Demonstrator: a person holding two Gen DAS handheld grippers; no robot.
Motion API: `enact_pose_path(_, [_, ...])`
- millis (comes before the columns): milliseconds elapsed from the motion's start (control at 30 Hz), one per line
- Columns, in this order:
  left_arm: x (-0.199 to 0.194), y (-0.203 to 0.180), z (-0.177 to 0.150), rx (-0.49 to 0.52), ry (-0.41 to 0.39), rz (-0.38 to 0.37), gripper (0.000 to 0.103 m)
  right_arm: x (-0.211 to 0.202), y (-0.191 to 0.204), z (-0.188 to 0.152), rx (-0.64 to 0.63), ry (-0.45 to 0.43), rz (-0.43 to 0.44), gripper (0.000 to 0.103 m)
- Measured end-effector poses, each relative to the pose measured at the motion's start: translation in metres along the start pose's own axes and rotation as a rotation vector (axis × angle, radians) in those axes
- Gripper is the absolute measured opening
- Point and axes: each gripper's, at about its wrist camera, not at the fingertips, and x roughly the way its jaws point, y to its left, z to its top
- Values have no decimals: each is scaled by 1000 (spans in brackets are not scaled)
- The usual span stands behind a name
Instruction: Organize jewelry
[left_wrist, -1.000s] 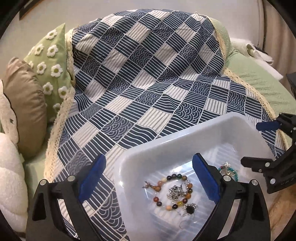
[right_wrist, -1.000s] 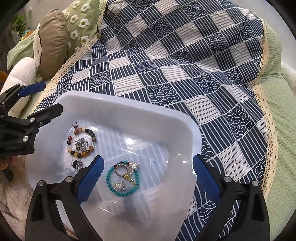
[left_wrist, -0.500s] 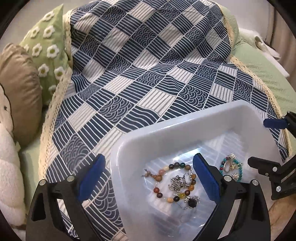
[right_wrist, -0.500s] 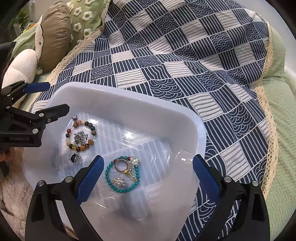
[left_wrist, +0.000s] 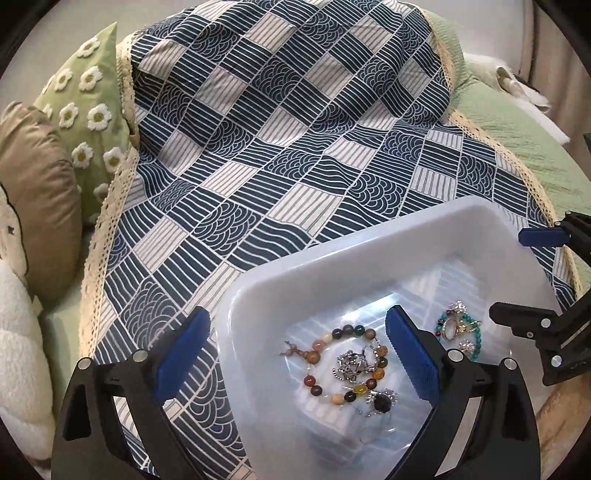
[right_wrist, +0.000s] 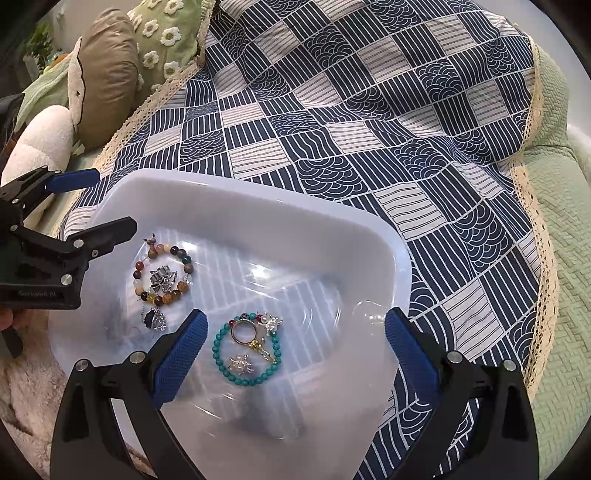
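White tray (left_wrist: 332, 266) sat lower right on the patterned cloth (left_wrist: 280, 140). Inside: mixed-bead bracelet (left_wrist: 343, 363) at lower centre, turquoise bracelet (right_wrist: 245, 349) with a ring (right_wrist: 242, 330) beside it. Left tool (left_wrist: 299, 354) and right tool (right_wrist: 295, 343) both gaped wide, empty, above the tray.

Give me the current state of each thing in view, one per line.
left hand-held gripper: open, empty, straddling the tray's rim
right hand-held gripper: open, empty, over the tray
tray: upright on the quilt, holding jewelry
quilt: spread out, rumpled
mixed-bead bracelet: lying flat in the tray
turquoise bracelet: lying flat, ring and charms inside its loop
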Motion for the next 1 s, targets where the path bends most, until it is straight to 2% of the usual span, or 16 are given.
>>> enact_pose_path(167, [2, 2, 1, -12, 4, -18, 94, -1, 0, 0, 9, -3, 6, 95])
enact_pose_path(267, [5, 8, 1, -55, 19, -51, 94, 0, 0, 0, 15, 7, 46, 95])
enact_pose_path(467, [8, 15, 0, -77, 32, -43, 94, -5, 6, -2, -2, -2, 65, 95])
enact_pose_path(800, [9, 1, -1, -4, 28, -14, 94, -4, -1, -2, 20, -2, 66, 95])
enact_pose_path(933, [8, -2, -2, 29, 14, 70, 95, -4, -4, -3, 34, -1, 68, 95])
enact_pose_path(1000, [8, -2, -2, 34, 15, 75, 95, -3, -4, -3, 31, 0, 67, 95])
